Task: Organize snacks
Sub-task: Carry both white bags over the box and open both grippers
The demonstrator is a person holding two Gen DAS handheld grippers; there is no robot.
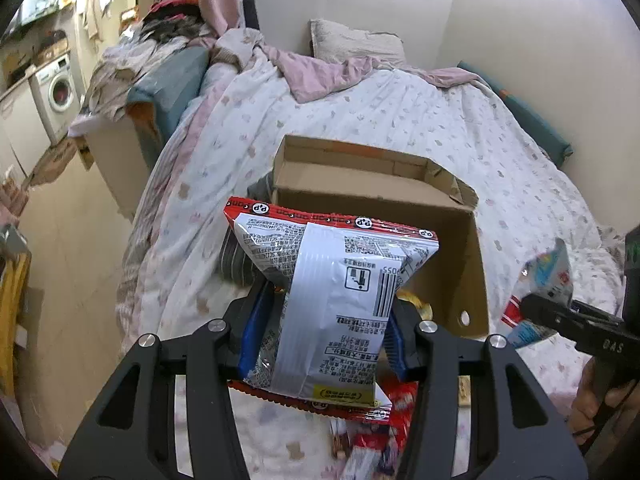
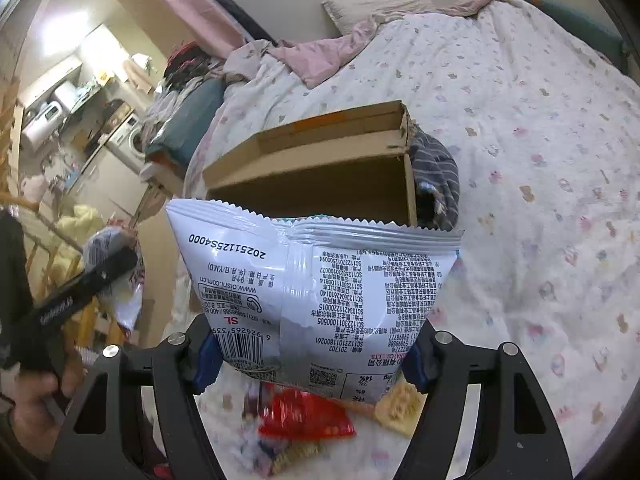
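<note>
On top of the flowery bed the open cardboard box (image 1: 460, 248) sits just ahead, so lift both over its near wall before letting go: left gripper (image 1: 324, 328) pinches a red-edged silver bag (image 1: 336, 280), right gripper (image 2: 312, 356) clamps a puffy white bag (image 2: 320, 280).

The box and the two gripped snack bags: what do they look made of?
Box: brown corrugated cardboard, matte, with torn flap edges. Red-edged bag in the left gripper: glossy plastic film, probably foil-lined; it shines and crinkles. White bag in the right gripper: similar shiny film with a zigzag-cut sealed edge.
</note>
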